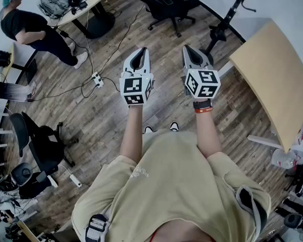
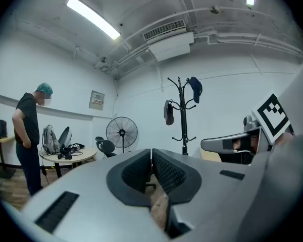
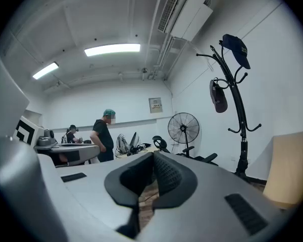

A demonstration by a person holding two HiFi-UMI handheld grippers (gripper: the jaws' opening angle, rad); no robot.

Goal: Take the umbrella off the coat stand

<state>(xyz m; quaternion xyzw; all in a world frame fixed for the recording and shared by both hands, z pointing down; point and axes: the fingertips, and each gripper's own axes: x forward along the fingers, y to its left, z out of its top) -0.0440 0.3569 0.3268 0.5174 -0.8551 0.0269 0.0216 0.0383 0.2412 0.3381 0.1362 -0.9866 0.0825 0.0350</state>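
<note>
A black coat stand [image 2: 183, 116] rises ahead against the white wall. On it a small dark folded umbrella [image 2: 168, 112] hangs from a left hook and a dark cap [image 2: 195, 87] from the top. The right gripper view shows the same stand [image 3: 238, 116], umbrella [image 3: 218, 96] and cap [image 3: 237, 47]. In the head view only the stand's base and pole [image 1: 221, 30] show. My left gripper [image 2: 151, 150] [image 1: 140, 51] and right gripper [image 3: 153, 155] [image 1: 190, 48] are held level side by side, both shut and empty, well short of the stand.
A standing fan [image 2: 121, 133], office chairs [image 1: 169, 4] and a round table [image 1: 86, 3] with bags stand further off. A person in a green cap [image 1: 30, 28] stands at the left. Cables and a power strip [image 1: 96, 78] lie on the wooden floor. A tan tabletop [image 1: 275, 79] is at the right.
</note>
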